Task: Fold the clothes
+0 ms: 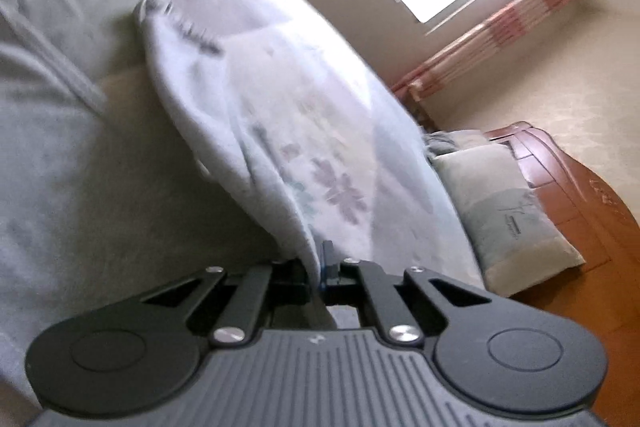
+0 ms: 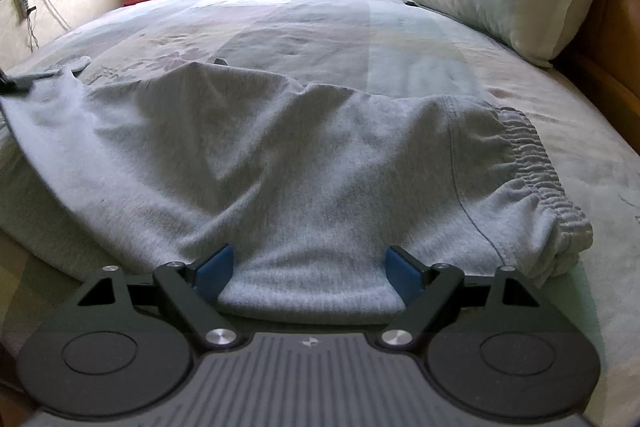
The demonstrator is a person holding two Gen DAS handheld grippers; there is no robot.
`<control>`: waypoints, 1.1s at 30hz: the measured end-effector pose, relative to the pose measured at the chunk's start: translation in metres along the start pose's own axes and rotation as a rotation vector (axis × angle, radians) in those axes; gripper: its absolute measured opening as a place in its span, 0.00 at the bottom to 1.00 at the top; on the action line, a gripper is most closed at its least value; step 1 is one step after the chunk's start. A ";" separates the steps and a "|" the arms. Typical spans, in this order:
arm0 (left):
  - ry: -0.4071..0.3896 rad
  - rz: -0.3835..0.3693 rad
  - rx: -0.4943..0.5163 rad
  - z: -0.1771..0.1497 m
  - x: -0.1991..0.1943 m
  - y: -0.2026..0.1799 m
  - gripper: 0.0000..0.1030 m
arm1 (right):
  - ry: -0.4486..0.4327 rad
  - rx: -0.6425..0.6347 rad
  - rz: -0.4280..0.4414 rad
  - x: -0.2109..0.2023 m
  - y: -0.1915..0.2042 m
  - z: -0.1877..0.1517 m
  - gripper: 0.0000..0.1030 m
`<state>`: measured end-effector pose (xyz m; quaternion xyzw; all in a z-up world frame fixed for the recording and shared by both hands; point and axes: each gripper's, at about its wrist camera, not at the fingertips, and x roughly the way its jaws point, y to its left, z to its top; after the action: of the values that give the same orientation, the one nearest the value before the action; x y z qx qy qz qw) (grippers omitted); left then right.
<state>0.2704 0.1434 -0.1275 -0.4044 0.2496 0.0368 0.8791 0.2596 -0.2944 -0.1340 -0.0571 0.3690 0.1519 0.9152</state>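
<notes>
Grey sweatpants point(image 2: 280, 163); pale green floral bedsheet point(image 2: 360, 27); blue-padded tongs point(image 2: 308, 271).

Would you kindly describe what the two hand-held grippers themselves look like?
Both match: the left hand-held gripper and the right hand-held gripper have a ribbed grey body with a small logo, round black discs at each side, black linkage arms with silver screws, and blue pads on the fingers.

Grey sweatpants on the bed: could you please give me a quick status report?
Left gripper shut on cloth. Right gripper open, straddling grey sweatpants edge. Nothing in the way.
</notes>
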 end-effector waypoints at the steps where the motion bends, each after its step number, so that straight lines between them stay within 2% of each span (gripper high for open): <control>1: -0.004 0.005 0.020 -0.001 -0.006 -0.006 0.02 | 0.001 -0.007 -0.004 -0.002 0.002 0.001 0.85; 6: -0.031 0.013 0.085 -0.007 -0.031 -0.020 0.02 | -0.066 -0.082 0.012 -0.027 0.015 0.003 0.84; 7: -0.034 0.015 0.094 -0.009 -0.034 -0.021 0.02 | -0.088 -0.111 0.020 -0.033 0.019 0.002 0.81; 8: -0.035 0.017 0.103 -0.010 -0.036 -0.023 0.02 | -0.109 -0.148 0.032 -0.039 0.025 0.002 0.78; 9: -0.033 0.019 0.103 -0.009 -0.034 -0.026 0.02 | -0.130 -0.193 0.044 -0.045 0.033 0.001 0.71; 14: -0.034 0.012 0.095 -0.003 -0.043 -0.026 0.02 | -0.210 -0.483 0.118 -0.058 0.087 -0.004 0.64; 17: -0.034 -0.001 0.110 -0.002 -0.056 -0.025 0.02 | -0.213 -0.620 0.120 -0.047 0.117 -0.010 0.51; 18: -0.034 -0.004 0.116 -0.002 -0.057 -0.027 0.02 | -0.207 -0.655 0.116 -0.042 0.126 -0.011 0.39; 20: -0.031 -0.008 0.124 -0.003 -0.061 -0.028 0.02 | -0.196 -0.725 0.102 -0.031 0.141 -0.014 0.33; 22: -0.026 -0.004 0.120 -0.004 -0.064 -0.025 0.02 | -0.190 -0.781 0.081 -0.025 0.148 -0.018 0.14; 23: -0.025 -0.002 0.119 -0.005 -0.065 -0.024 0.02 | -0.194 -0.788 0.079 -0.027 0.149 -0.018 0.10; 26: -0.020 -0.003 0.108 -0.005 -0.070 -0.020 0.02 | -0.205 -0.810 0.074 -0.031 0.150 -0.017 0.10; 27: -0.016 -0.008 0.100 -0.005 -0.071 -0.018 0.02 | -0.214 -0.814 0.071 -0.034 0.150 -0.017 0.15; 28: -0.015 -0.007 0.101 -0.004 -0.071 -0.017 0.02 | -0.228 -0.817 0.070 -0.036 0.150 -0.017 0.25; 30: -0.013 -0.008 0.100 -0.003 -0.070 -0.016 0.02 | -0.245 -0.835 0.078 -0.037 0.155 -0.019 0.39; 33: -0.009 -0.015 0.095 -0.002 -0.068 -0.016 0.02 | -0.251 -0.879 0.061 -0.031 0.166 -0.025 0.40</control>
<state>0.2143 0.1407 -0.0859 -0.3637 0.2440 0.0203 0.8988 0.1683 -0.1497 -0.1293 -0.4103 0.1575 0.3266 0.8368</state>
